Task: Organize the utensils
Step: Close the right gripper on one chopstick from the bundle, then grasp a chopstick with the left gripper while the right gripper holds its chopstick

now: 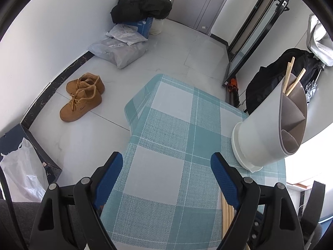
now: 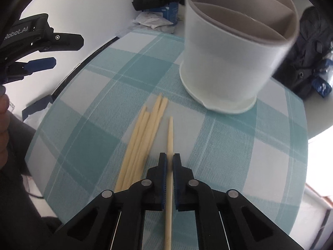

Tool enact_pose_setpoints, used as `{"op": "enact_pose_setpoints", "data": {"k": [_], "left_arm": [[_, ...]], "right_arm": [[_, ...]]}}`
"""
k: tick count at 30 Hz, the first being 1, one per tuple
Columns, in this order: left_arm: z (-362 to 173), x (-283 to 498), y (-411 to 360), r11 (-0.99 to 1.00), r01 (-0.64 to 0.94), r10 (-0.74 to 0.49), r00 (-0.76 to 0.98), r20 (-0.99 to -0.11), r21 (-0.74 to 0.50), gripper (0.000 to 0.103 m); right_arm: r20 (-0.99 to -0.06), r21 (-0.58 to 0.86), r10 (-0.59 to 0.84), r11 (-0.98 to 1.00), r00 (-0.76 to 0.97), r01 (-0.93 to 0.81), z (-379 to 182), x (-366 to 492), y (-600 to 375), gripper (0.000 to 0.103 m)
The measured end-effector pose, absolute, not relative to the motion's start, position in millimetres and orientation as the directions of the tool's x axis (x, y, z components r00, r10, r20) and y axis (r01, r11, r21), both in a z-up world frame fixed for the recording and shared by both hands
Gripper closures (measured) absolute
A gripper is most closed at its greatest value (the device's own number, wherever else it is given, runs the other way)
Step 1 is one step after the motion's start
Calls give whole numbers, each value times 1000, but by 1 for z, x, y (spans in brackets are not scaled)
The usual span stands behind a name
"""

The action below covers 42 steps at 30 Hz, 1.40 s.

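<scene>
A white utensil holder (image 2: 229, 58) with grey dividers stands on the checked tablecloth (image 2: 87, 114). In the left wrist view the holder (image 1: 268, 123) has two chopsticks (image 1: 290, 77) in it. My right gripper (image 2: 169, 156) is shut on a single wooden chopstick (image 2: 170, 137) that points toward the holder. Several loose chopsticks (image 2: 143, 137) lie on the cloth just left of it. My left gripper (image 1: 166, 160) is open and empty above the cloth; it also shows in the right wrist view (image 2: 52, 50) at the far left.
The table edge drops to a tiled floor (image 1: 87, 137) on the left. Tan shoes (image 1: 83, 95), parcels (image 1: 120, 50) and a black jacket (image 1: 141, 6) lie on the floor. A black backpack (image 1: 276, 77) sits beyond the table's far right.
</scene>
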<state>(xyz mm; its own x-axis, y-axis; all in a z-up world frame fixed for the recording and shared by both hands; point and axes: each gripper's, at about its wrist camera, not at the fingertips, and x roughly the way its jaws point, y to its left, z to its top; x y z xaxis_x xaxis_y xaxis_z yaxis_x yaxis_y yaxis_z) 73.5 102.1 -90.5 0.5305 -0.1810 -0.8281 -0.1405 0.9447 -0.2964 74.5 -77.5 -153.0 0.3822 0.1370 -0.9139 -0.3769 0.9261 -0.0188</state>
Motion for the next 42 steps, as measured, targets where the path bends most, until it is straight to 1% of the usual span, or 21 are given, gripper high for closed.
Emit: {"op": "enact_pose_setpoints", "data": {"k": [2, 4, 8, 11, 12, 14, 15, 17, 19, 21, 24, 27, 28, 30, 32, 35, 37, 40, 42], "left_arm": [[-90, 74, 102, 945, -140, -182, 529, -829, -297, 20], [-90, 75, 100, 944, -141, -183, 530, -828, -299, 20], [-90, 74, 98, 950, -140, -165, 533, -830, -279, 20], [-93, 74, 100, 953, -151, -149, 521, -841, -262, 20], [-94, 73, 101, 954, -159, -140, 516, -845, -255, 20], [-97, 72, 103, 955, -164, -131, 508, -851, -245, 20], [-99, 72, 103, 956, -164, -131, 504, -854, -243, 20], [-103, 72, 100, 952, -143, -172, 484, -858, -272, 20], [-109, 73, 92, 946, -115, -223, 450, -865, -304, 20], [-112, 73, 82, 953, -89, -226, 426, -876, -289, 20], [-117, 66, 62, 965, -31, -229, 391, -891, -261, 20], [-120, 62, 44, 967, 21, -248, 336, -909, -256, 20], [-118, 59, 40, 969, 33, -240, 337, -910, -244, 20], [-116, 54, 35, 977, 53, -212, 341, -916, -207, 20], [-120, 53, 28, 978, 82, -207, 309, -928, -191, 20], [-127, 49, 24, 980, 82, -196, 283, -939, -180, 20], [-133, 45, 21, 982, 75, -186, 265, -946, -172, 20], [-133, 45, 12, 989, 103, -128, 277, -952, -103, 20], [-134, 45, 7, 990, 113, -112, 277, -954, -84, 20]], "right_arm": [[-924, 19, 157, 930, 350, -368, -153, 67, -86, 98], [-928, 19, 154, 930, 341, -367, -152, 63, -89, 98], [-922, -11, 137, 926, 361, -378, -151, 67, -83, 97], [-913, 28, 172, 931, 370, -363, -151, 80, -83, 96], [-911, 35, 179, 932, 372, -360, -161, 74, -82, 96], [-907, 30, 175, 934, 383, -357, -163, 78, -79, 95], [-905, 23, 174, 931, 388, -364, -164, 77, -77, 97], [-902, -18, 150, 924, 405, -383, -165, 76, -73, 99], [-895, 33, 195, 926, 401, -377, -165, 77, -78, 99], [-885, 65, 211, 939, 416, -337, -165, 78, -86, 99], [-859, 152, 261, 952, 440, -268, -158, 80, -107, 99], [-807, 245, 314, 949, 501, -200, -141, 79, -132, 99], [-791, 266, 321, 947, 522, -179, -135, 77, -139, 99], [-733, 352, 359, 927, 578, -129, -124, 75, -159, 99], [-703, 398, 372, 912, 606, -99, -118, 71, -173, 99], [-655, 464, 392, 883, 645, -66, -111, 66, -192, 99], [-642, 479, 388, 876, 662, -49, -109, 66, -196, 99], [-636, 479, 369, 877, 677, -27, -106, 65, -202, 99], [-635, 492, 371, 870, 678, -14, -106, 61, -207, 99]]}}
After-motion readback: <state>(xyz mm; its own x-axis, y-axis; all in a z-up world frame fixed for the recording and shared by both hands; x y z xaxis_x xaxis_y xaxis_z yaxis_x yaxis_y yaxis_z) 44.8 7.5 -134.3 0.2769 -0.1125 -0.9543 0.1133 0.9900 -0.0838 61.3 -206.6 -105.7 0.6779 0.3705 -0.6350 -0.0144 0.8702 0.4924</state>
